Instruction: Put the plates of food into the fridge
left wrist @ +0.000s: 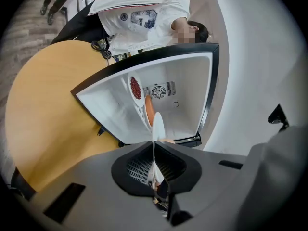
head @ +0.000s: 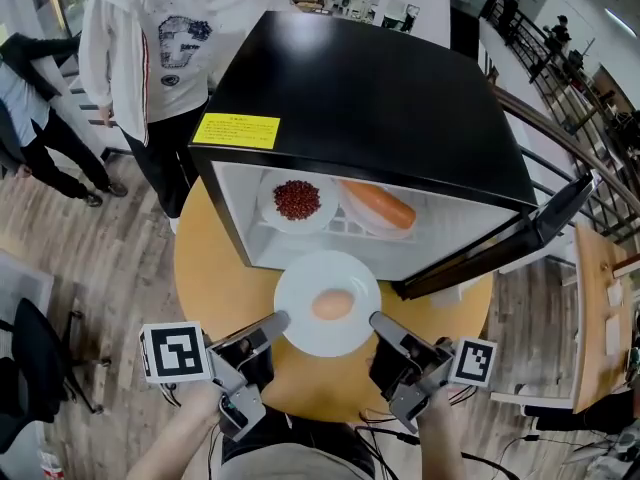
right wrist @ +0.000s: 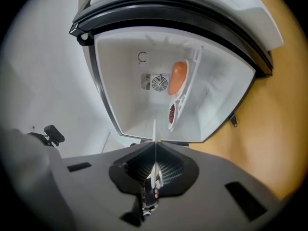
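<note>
No legible text; only tiny unreadable print on the yellow label (head: 235, 129) atop the black fridge (head: 390, 98)

The fridge (head: 380, 98) is coloured black outside and white inside; the plate (head: 300, 320) at lower centre is white, the table (head: 215, 278) ochre.

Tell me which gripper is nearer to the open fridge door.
Right. The right gripper is shut on the right rim of the plate, close to the door; the left gripper holds the opposite rim, farther from it.
</note>
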Motion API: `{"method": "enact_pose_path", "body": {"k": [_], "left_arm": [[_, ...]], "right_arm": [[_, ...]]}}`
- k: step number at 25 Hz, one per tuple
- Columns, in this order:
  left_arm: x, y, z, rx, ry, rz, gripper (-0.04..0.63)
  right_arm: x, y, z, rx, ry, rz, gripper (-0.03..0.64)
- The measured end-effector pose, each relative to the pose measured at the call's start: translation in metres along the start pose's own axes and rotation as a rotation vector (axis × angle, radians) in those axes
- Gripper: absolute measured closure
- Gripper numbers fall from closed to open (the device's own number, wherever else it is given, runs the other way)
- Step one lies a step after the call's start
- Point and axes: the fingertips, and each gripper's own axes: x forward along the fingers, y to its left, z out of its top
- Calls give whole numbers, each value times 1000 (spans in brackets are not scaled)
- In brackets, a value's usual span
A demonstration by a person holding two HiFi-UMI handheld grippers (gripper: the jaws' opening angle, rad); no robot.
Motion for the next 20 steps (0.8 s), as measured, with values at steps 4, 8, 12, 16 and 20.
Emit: {"method": "enact_pose_path", "body": {"k": [4, 8, 12, 16, 20], "left_arm": [[6, 27, 3, 8, -40, 5, 581], [18, 58, 7, 51, -74, 22, 580], [31, 92, 17, 119, -141, 80, 580], [43, 108, 28, 198, -206, 95, 578], [59, 120, 38, 247, -233, 116, 578]], "right_arm": [[-2, -31, -7, 46, -73, 8, 598], [-1, -68, -11, 66, -167, 6, 598], [5, -89, -14, 51, -233, 29, 598], [11, -110, -15, 77, -284, 51, 598], [13, -130, -8, 119, -363, 86, 598]]}}
